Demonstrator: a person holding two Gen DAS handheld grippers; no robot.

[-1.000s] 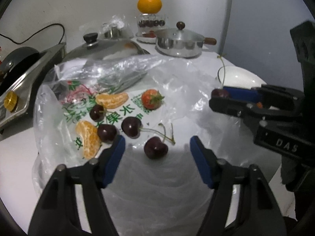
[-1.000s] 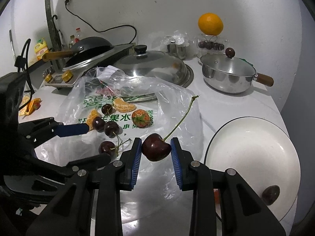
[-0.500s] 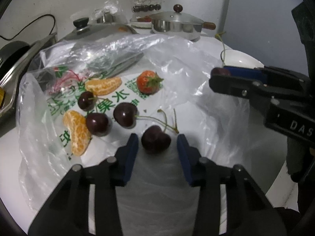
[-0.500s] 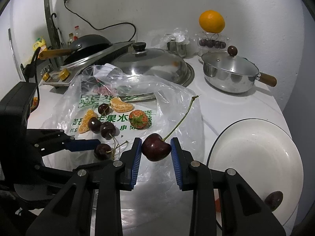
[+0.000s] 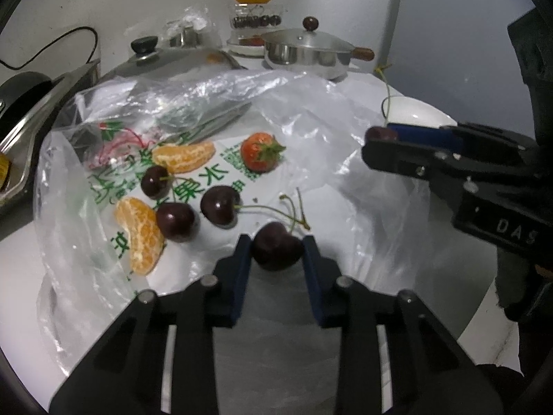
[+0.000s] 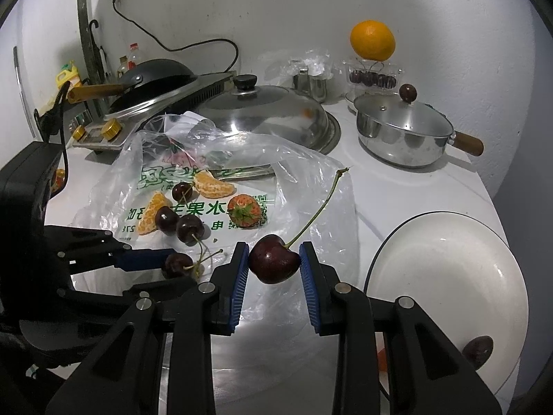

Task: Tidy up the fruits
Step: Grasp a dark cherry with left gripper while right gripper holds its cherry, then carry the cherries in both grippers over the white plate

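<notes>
On the plastic bag [image 6: 311, 180] lie a strawberry [image 6: 244, 211], two orange segments [image 6: 211, 184] and loose cherries [image 6: 189, 229]. A plate [image 6: 449, 263] with one cherry [image 6: 478, 347] in it sits right of the bag. Behind stand a domed lid [image 6: 266, 117] and, to its right, a pot [image 6: 402, 131]

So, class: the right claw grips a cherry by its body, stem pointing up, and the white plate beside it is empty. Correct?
Not quite. The white plate isn't empty: the right wrist view shows a cherry on its near rim. The right claw does grip a stemmed cherry.
</notes>
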